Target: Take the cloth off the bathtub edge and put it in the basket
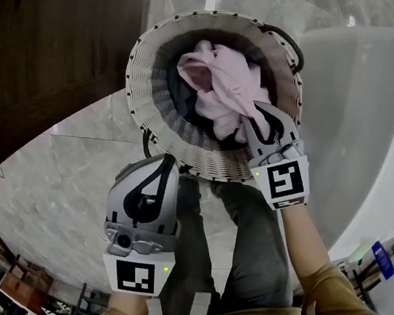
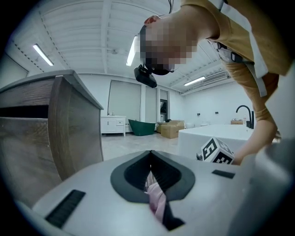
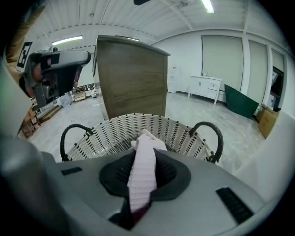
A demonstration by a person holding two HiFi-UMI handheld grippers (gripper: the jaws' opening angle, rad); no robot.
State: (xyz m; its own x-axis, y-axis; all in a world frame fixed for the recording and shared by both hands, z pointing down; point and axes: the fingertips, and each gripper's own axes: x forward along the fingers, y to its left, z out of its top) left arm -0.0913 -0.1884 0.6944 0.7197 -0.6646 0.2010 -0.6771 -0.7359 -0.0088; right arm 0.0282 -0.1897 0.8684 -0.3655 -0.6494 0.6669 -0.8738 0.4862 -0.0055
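A white wicker basket [image 1: 147,109] stands on the marble floor below me, and the pink cloth [image 1: 223,87] lies bunched inside it. My right gripper [image 1: 254,119] reaches over the near rim, shut on a fold of the cloth. In the right gripper view, a pink strip [image 3: 142,170] runs from between the jaws toward the basket [image 3: 115,133]. My left gripper [image 1: 167,163] hangs just outside the near-left rim. The left gripper view shows a thin piece of pink cloth [image 2: 156,198] pinched between its shut jaws.
The white bathtub [image 1: 374,112] curves along the right side, close to the basket. A dark wooden cabinet [image 1: 43,59] stands at the upper left. The basket has two black handles [image 3: 212,138]. The person's legs are directly below the grippers.
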